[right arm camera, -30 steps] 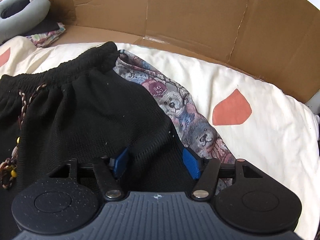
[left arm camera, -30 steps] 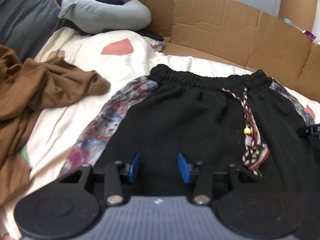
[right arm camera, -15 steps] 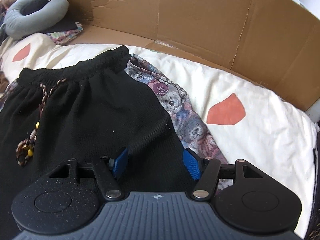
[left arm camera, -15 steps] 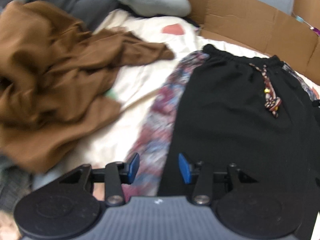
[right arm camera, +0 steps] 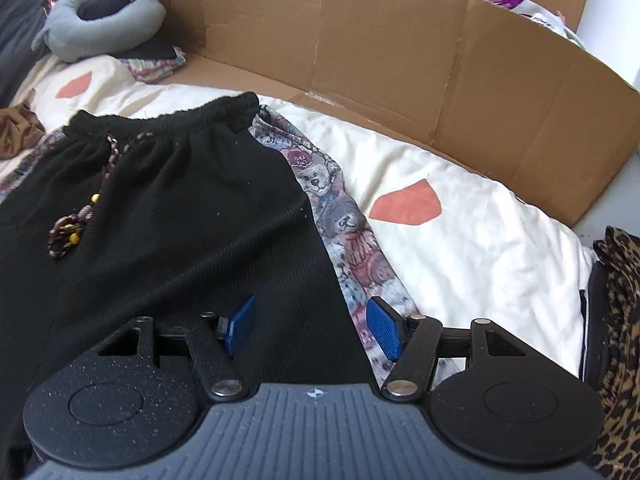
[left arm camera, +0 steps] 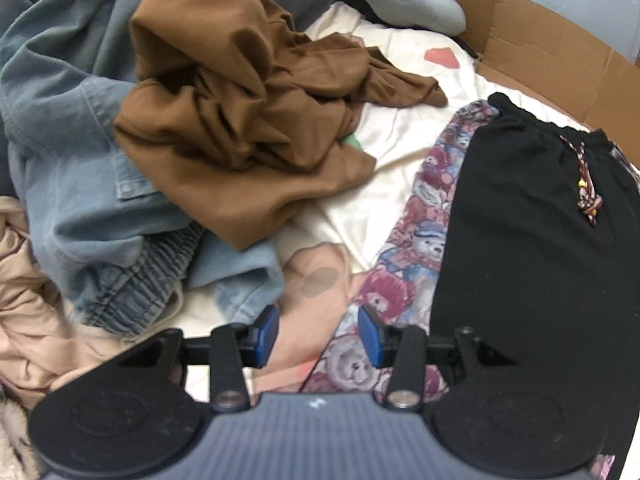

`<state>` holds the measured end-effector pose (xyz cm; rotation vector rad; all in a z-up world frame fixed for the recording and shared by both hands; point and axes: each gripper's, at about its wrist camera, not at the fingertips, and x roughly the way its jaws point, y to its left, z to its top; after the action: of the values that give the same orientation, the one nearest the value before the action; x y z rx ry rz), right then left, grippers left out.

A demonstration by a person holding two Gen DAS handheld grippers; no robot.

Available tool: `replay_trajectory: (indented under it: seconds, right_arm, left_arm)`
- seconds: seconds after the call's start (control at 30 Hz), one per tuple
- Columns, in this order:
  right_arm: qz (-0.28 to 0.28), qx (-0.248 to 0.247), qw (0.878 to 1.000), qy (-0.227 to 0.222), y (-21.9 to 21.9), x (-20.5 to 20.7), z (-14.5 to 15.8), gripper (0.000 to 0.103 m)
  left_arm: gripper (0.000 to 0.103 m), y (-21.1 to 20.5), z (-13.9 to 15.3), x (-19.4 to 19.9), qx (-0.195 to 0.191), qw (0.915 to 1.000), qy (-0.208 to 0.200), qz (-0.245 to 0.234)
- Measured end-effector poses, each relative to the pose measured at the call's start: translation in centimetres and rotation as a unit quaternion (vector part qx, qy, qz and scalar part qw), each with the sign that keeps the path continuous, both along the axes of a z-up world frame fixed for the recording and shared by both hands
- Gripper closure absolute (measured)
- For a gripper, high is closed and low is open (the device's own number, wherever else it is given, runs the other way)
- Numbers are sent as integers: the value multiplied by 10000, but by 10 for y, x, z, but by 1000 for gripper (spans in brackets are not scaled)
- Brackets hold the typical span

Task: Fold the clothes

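Black trousers [left arm camera: 532, 240] [right arm camera: 172, 216] with teddy-bear print side stripes lie flat on a cream bed cover, waistband toward the cardboard, a braided drawstring [right arm camera: 80, 216] on the front. My left gripper [left arm camera: 318, 336] hovers open above the left bear stripe [left arm camera: 424, 232] and the cover, nothing between its blue pads. My right gripper [right arm camera: 310, 326] is open over the right edge of the black cloth, beside the right bear stripe [right arm camera: 352, 240]; the frames do not show whether its pads touch the fabric.
A pile of brown [left arm camera: 248, 104], blue denim [left arm camera: 68, 152] and beige [left arm camera: 28, 304] clothes lies left. A cardboard wall [right arm camera: 400, 56] rings the far side. A grey neck pillow [right arm camera: 104, 24] sits at the back left. Leopard-print cloth [right arm camera: 620, 340] is at the right edge.
The left gripper has swung left off the black trousers to the bear stripe, bringing the clothes pile into view. The right gripper has drawn back and up a little; both stay open.
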<state>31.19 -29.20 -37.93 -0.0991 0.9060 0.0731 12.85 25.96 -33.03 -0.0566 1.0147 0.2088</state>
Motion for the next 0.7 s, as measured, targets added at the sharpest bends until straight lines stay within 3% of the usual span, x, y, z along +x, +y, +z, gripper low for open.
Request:
replay_trajectory:
  seconds: [0.17, 0.3, 0.53, 0.7]
  right_arm:
    - [189, 250, 9995, -90, -20, -27, 7, 36]
    - [240, 437, 9987, 86, -34, -48, 2, 37]
    - [182, 217, 9983, 514, -55, -90, -24, 37]
    - [-2, 38, 9965, 830, -72, -118, -37, 37]
  left_arm:
    - [56, 11, 3, -4, -69, 10000, 29, -2]
    - [56, 14, -6, -13, -26, 9999, 136, -58]
    - [56, 24, -23, -33, 28, 9994, 355, 6]
    - [56, 30, -27, -46, -191, 9995, 255, 75]
